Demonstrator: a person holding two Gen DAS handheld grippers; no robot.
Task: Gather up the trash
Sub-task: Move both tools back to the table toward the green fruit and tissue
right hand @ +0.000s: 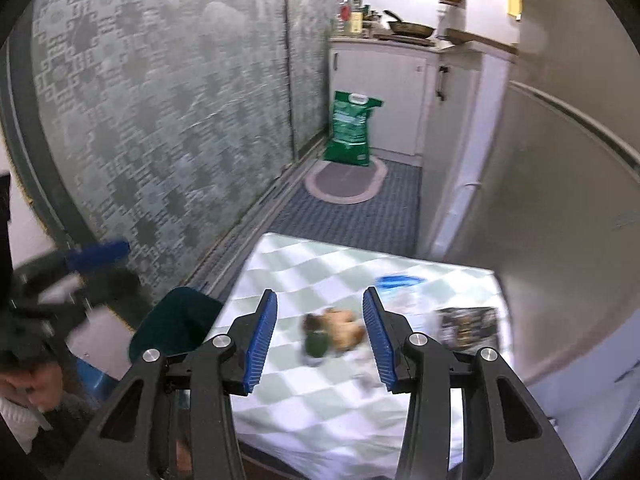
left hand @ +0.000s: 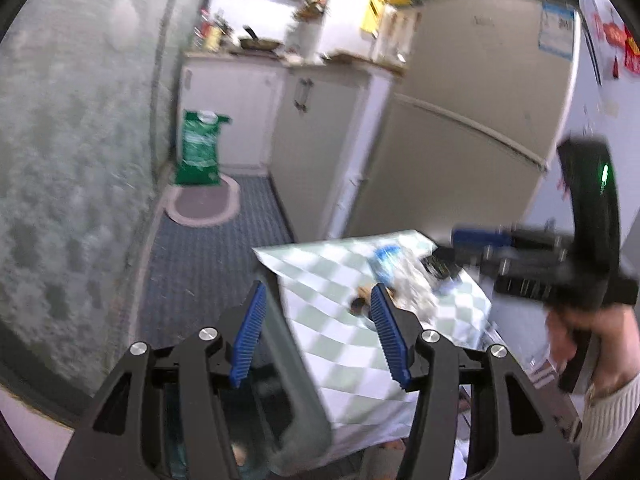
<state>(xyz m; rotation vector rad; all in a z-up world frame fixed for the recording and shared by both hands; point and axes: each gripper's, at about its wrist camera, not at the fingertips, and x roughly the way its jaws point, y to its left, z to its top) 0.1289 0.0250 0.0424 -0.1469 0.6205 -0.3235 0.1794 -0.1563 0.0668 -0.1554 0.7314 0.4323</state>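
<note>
A small table with a green-and-white checked cloth (right hand: 320,400) holds trash: a brown crumpled scrap with a small green piece (right hand: 332,334), a clear plastic wrapper with blue print (right hand: 398,286) and a dark printed packet (right hand: 466,326). My right gripper (right hand: 320,340) is open above the cloth, with the brown scrap between its fingers but not touched. My left gripper (left hand: 318,336) is open at the table's left edge (left hand: 304,340). The wrapper (left hand: 396,272) and the brown scrap (left hand: 362,300) lie beyond it. The right gripper also shows in the left wrist view (left hand: 480,240).
A fridge (left hand: 460,140) stands right behind the table. White cabinets (right hand: 384,100) with a pan are at the back. A green bag (right hand: 350,128) and an oval mat (right hand: 346,184) are on the floor. A patterned wall (right hand: 160,120) runs along the left. A dark chair back (right hand: 176,324) is by the table.
</note>
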